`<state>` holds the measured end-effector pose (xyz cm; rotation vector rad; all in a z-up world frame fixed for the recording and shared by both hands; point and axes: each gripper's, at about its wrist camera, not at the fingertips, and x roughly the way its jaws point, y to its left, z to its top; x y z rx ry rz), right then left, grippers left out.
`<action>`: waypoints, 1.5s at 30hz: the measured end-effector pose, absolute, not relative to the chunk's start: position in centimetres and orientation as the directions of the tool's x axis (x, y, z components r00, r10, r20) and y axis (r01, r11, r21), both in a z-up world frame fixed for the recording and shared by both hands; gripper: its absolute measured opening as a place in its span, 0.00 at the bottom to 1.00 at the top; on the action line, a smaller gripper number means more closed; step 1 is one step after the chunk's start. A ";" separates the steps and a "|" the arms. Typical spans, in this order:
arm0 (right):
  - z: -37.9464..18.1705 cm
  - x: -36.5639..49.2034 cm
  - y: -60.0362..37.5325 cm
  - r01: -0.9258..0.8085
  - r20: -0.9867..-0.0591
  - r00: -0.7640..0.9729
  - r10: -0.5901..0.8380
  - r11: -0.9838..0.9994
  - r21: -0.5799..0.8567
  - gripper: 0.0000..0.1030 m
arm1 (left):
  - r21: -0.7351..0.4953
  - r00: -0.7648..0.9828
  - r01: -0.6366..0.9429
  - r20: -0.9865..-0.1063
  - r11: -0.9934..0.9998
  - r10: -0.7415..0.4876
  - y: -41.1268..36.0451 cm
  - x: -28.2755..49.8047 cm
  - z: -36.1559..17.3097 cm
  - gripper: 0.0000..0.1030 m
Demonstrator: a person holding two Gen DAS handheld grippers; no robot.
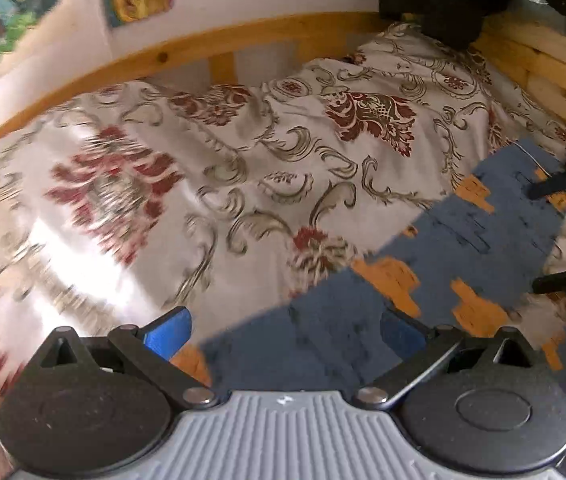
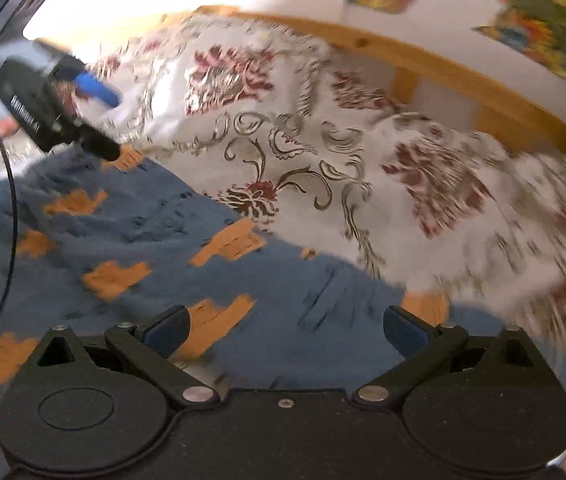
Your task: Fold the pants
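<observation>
Left wrist view: your left gripper (image 1: 283,330) hangs with jaws spread wide, holding nothing, above the blue pants with orange patches (image 1: 435,248) lying on the floral bedspread (image 1: 211,160).

Right wrist view: your right gripper (image 2: 285,330) is equally wide, empty, over the pants (image 2: 131,248). Step judged: approach; next, seat both on 1 edge. Motion blur hides hems and waistband.

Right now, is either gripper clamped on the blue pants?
No: the left gripper and right gripper both stand wide open above the pants.
</observation>
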<state>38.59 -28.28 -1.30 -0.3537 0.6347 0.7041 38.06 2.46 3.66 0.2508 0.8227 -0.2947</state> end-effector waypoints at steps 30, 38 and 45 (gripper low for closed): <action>-5.4 55.4 -31.4 -0.869 -0.835 0.214 0.508 0.490 0.075 0.37 | -0.162 0.187 0.687 -0.902 0.708 -0.388 -0.8 50.2 -4.7 0.54; -5.5 53.5 -30.9 -0.893 -0.849 0.220 0.481 0.450 0.024 0.18 | -0.100 0.258 0.607 -0.913 0.788 -0.315 -2.4 48.8 -4.3 0.05; -5.8 50.0 -30.1 -0.855 -0.804 0.422 0.419 0.479 -0.199 0.01 | 0.041 0.402 0.506 -0.895 0.862 -0.193 -4.0 46.5 -3.6 0.03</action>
